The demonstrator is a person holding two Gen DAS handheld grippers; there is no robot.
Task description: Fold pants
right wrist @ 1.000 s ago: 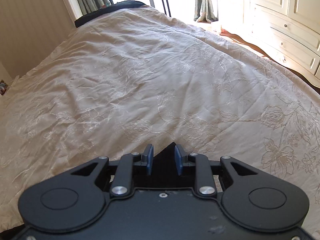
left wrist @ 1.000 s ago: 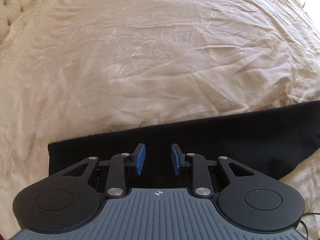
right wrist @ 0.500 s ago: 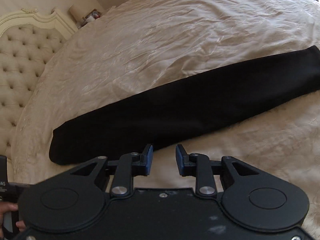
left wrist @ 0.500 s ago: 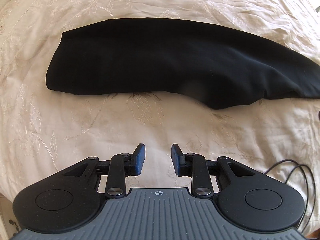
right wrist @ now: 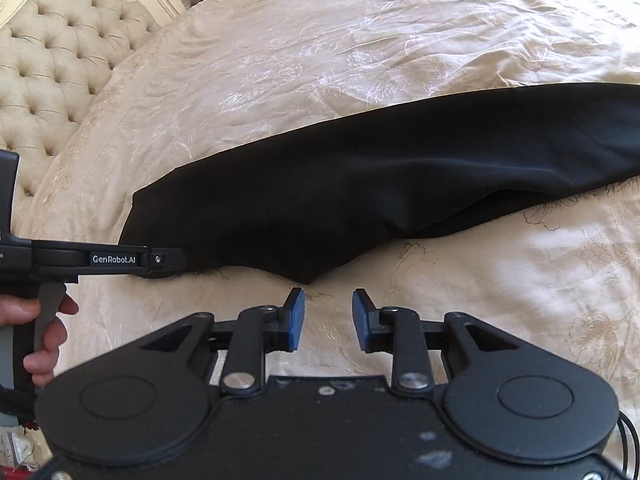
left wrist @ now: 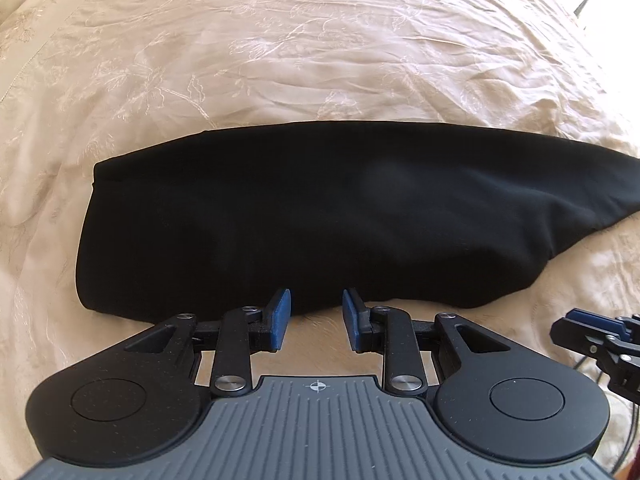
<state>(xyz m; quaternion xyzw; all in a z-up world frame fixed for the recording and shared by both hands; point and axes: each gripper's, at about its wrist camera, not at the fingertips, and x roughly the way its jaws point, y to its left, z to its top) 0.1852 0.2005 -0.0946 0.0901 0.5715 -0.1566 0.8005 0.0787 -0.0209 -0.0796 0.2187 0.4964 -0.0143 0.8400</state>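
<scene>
Across the middle of both wrist views the black pants (left wrist: 320,216) are lying on the cream bedspread (left wrist: 280,52) as one long, narrow strip, so I am reading the lengthwise fold, leg over leg, as already done. What is remaining, by my judgement, is folding the strip across its length, once or twice, into a compact stack.

My left gripper (left wrist: 316,316) is hovering at the lower centre of its view, jaws partly apart, with the near edge of the pants just beyond the tips and bare bedspread between the pads; it is holding nothing. My right gripper (right wrist: 328,316) is sitting at the lower centre of its own view, jaws partly apart and empty, just short of the pointed bulge on the pants' near edge.

At the left edge of the right view, a hand (right wrist: 44,332) is gripping the left tool's handle. The tufted headboard (right wrist: 60,64) is filling the upper left there.
</scene>
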